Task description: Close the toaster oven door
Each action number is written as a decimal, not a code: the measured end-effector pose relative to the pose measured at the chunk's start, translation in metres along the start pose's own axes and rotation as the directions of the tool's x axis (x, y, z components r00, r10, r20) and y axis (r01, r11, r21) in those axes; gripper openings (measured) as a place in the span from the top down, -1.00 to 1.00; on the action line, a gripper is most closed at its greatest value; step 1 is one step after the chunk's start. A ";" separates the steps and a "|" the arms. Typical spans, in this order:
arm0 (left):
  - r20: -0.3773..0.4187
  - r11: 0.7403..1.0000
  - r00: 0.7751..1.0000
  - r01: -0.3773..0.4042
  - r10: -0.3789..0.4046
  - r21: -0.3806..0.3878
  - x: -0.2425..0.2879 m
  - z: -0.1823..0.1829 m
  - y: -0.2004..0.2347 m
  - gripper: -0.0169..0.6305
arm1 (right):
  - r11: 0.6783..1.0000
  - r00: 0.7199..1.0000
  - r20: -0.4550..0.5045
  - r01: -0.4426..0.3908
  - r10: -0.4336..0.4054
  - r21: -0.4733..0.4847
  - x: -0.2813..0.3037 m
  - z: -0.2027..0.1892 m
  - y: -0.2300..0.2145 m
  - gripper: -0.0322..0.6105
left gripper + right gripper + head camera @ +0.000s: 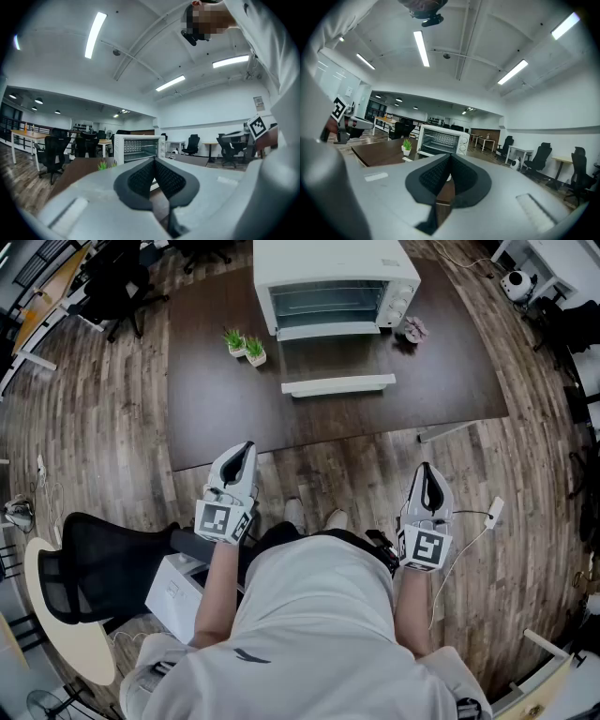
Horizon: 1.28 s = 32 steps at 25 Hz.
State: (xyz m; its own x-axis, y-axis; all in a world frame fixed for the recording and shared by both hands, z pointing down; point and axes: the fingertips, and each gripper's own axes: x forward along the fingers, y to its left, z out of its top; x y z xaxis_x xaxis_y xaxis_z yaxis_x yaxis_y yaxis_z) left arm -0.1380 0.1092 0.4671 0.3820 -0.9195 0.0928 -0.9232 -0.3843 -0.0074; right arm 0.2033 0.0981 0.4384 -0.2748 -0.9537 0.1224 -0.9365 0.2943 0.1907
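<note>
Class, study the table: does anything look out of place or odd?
The toaster oven has its door folded down, fully open, its white handle out front over the table. Nothing looks spilled or broken; the two small potted plants stand upright beside it.

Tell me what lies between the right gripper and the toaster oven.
In the head view, only floor and bare table separate the right gripper from the toaster oven, whose door is folded down.
</note>
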 end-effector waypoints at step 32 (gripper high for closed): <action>-0.016 0.998 1.000 0.024 -0.025 -0.062 0.048 0.002 0.082 0.94 | 1.000 1.000 -0.013 0.007 -0.007 -0.010 0.080 0.022 0.028 0.89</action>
State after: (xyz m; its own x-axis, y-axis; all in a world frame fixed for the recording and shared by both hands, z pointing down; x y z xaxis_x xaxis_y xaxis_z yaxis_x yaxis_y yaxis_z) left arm -0.1951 0.0336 0.4689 0.4039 -0.9083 0.1089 -0.9148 -0.4000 0.0563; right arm 0.1509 0.0289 0.4323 -0.2654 -0.9548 0.1342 -0.9361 0.2885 0.2013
